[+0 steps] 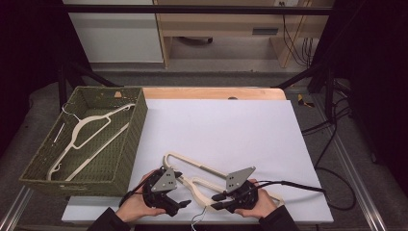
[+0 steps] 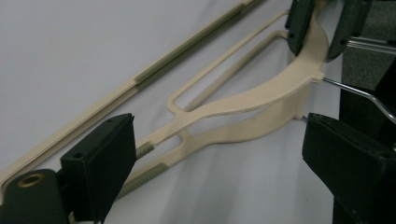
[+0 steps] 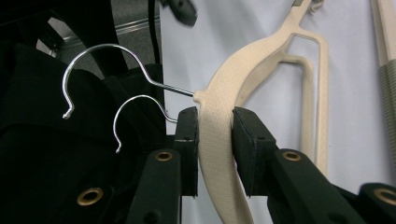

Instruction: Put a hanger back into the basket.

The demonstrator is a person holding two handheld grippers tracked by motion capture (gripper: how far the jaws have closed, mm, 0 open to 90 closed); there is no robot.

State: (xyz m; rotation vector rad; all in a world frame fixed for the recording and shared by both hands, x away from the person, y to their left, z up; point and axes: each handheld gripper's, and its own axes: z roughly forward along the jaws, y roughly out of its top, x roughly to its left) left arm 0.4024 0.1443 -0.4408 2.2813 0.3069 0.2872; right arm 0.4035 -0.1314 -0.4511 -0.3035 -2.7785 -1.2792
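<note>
Two cream plastic hangers (image 1: 188,160) lie stacked on the white mat (image 1: 226,120) near its front edge, their wire hooks (image 3: 106,49) pointing off the mat toward the person. My right gripper (image 3: 215,126) is shut on the curved neck of the hangers (image 3: 219,154), just below the hooks; it comes in from the right in the high view (image 1: 216,201). My left gripper (image 2: 219,140) stands open and wide, its jaws on either side of the hangers' shoulder arms (image 2: 233,107) without touching them. In the high view it sits at the hangers' left (image 1: 182,188).
A green woven basket (image 1: 131,144) stands at the left of the mat with one more cream hanger (image 1: 91,127) lying in it. The mat's wooden table edge (image 1: 211,92) runs along the back. Cables (image 1: 332,144) trail at the right.
</note>
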